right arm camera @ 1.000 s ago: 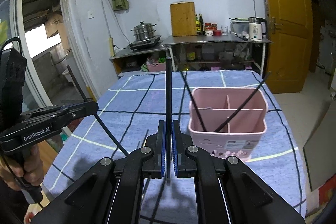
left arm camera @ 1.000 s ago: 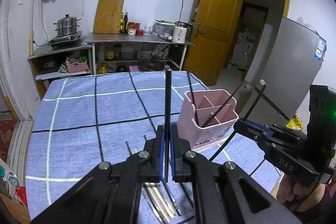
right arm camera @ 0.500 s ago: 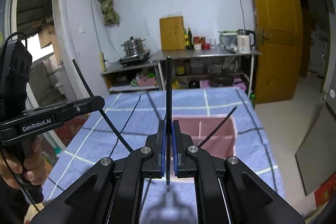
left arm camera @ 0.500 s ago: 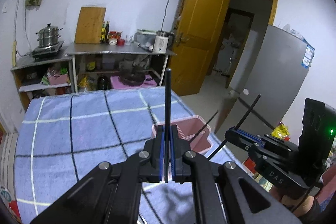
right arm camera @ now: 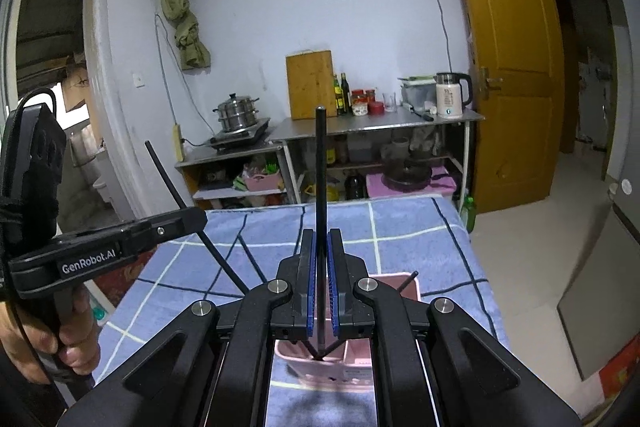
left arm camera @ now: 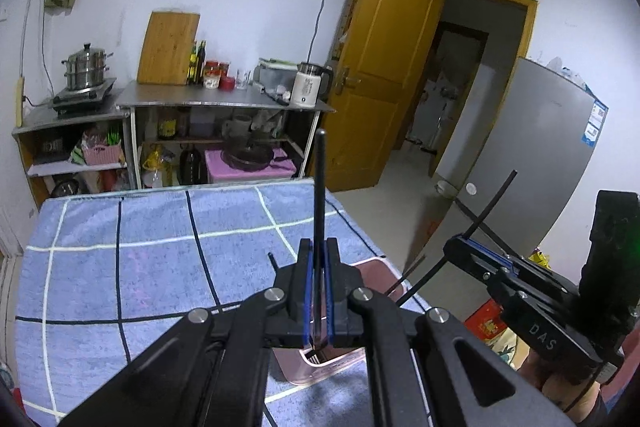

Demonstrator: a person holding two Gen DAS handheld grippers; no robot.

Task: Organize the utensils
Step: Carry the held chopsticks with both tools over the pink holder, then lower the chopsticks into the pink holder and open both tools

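My left gripper (left arm camera: 316, 291) is shut on a black chopstick (left arm camera: 319, 195) that stands upright, its lower tip over the pink utensil holder (left arm camera: 320, 367). My right gripper (right arm camera: 322, 291) is shut on another black chopstick (right arm camera: 321, 179), upright, its lower end just inside the pink utensil holder (right arm camera: 320, 367). Other black chopsticks (right arm camera: 406, 285) lean in the holder. The right gripper shows in the left wrist view (left arm camera: 472, 251), and the left gripper shows in the right wrist view (right arm camera: 188, 223), each beside the holder.
The holder stands on a table with a blue checked cloth (left arm camera: 140, 259). Beyond the table's far edge stand metal shelves (left arm camera: 224, 103) with a pot, cutting board, bottles and kettle. An open yellow door (left arm camera: 384, 67) and a grey fridge (left arm camera: 528, 155) are at the right.
Both grippers have risen and moved over the pink holder, each still shut on its chopstick. The holder now sits low, mostly hidden behind the jaws. The utensils lying on the cloth are out of view.
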